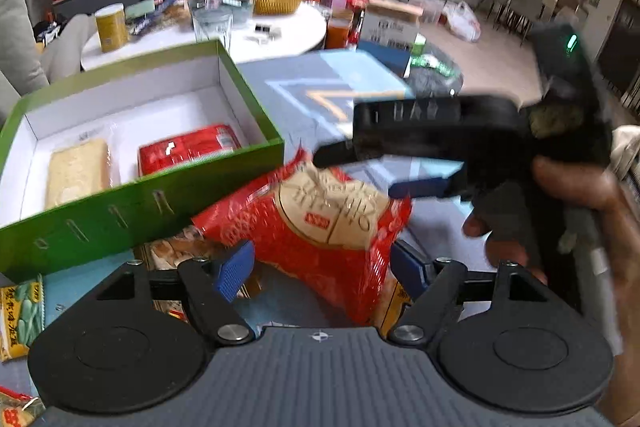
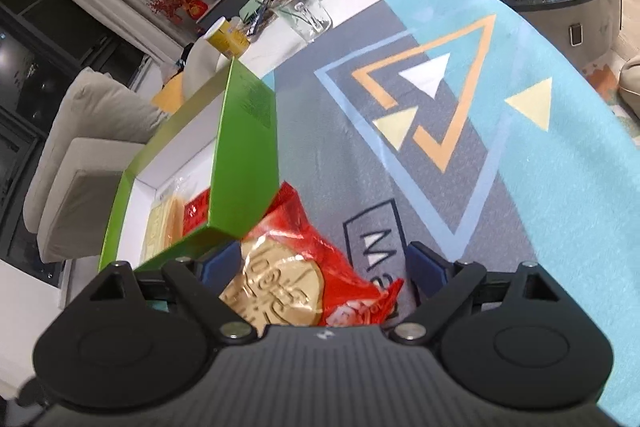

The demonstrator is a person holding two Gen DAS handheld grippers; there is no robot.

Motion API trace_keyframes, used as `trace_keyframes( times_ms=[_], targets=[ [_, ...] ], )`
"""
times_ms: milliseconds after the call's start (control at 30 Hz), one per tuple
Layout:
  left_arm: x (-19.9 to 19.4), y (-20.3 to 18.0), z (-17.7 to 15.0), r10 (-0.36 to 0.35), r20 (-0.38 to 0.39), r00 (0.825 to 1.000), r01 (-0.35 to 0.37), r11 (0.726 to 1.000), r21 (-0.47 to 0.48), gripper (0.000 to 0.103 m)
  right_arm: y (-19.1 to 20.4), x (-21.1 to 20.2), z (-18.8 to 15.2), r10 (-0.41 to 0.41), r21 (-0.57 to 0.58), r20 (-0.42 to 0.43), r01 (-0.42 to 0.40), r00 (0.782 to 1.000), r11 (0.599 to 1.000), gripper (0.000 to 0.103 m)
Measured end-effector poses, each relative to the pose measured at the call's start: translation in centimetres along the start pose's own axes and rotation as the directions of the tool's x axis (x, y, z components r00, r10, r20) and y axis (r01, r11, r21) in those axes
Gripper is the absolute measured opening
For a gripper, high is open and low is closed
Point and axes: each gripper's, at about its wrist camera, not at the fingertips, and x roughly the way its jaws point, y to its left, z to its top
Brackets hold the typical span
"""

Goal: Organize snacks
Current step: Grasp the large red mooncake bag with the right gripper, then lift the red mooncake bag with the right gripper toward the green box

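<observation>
L gripper tilted down, jaws apart round red pkt.

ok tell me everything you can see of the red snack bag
The red bag is a glossy, crinkled plastic pack with a round tan emblem printed with characters. It lies tilted on the patterned mat, its top corner against the corner of the green box, and rests on other packets. It sits between the open blue pads of the left gripper; whether they touch it is unclear. The right gripper also straddles it, open.
</observation>
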Motion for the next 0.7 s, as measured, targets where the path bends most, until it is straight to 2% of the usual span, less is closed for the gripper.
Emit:
trace_keyframes(
  times_ms=[133, 300, 333, 367, 467, 600, 700],
  targets=[
    [2.4, 0.5, 0.0, 0.032, -0.075, 0.997, -0.034, 0.999, -0.034, 0.072, 0.4, 0.7, -0.3, 0.029, -0.027, -0.056, -0.031, 0.998, 0.999, 0.103],
    [2.8, 2.6, 0.1, -0.028, -0.070, 0.997, 0.020, 0.994, -0.108, 0.072, 0.8, 0.6, -1.0, 0.043, -0.063, -0.088, -0.049, 0.995, 0.997, 0.103],
    [2.7, 2.8, 0.2, -0.037, -0.055, 0.998, 0.031, 0.994, -0.104, 0.067, 0.8, 0.5, -1.1, 0.056, -0.058, -0.097, -0.062, 0.994, 0.996, 0.103],
    [2.6, 2.7, 0.1, -0.049, -0.042, 0.998, 0.045, 0.994, -0.095, 0.058, 1.0, 0.5, -1.2, 0.071, -0.050, -0.106, -0.076, 0.992, 0.996, 0.103],
    [1.8, 1.9, 0.2, -0.057, -0.029, 0.998, 0.056, 0.997, -0.045, 0.048, 1.6, -0.1, -1.6, 0.045, -0.070, -0.095, -0.052, 0.995, 0.996, 0.103],
    [0.0, 0.1, 0.0, -0.040, 0.037, 0.998, 0.038, 0.997, 0.063, 0.043, 2.7, -1.5, -2.0, 0.044, -0.078, -0.075, -0.050, 0.996, 0.996, 0.103],
    [-1.6, -0.1, 0.2, -0.048, 0.074, 0.996, 0.044, 0.997, 0.065, 0.043, 3.7, -2.5, -2.4, 0.041, -0.095, -0.059, -0.046, 0.997, 0.994, 0.103]
  ],
)
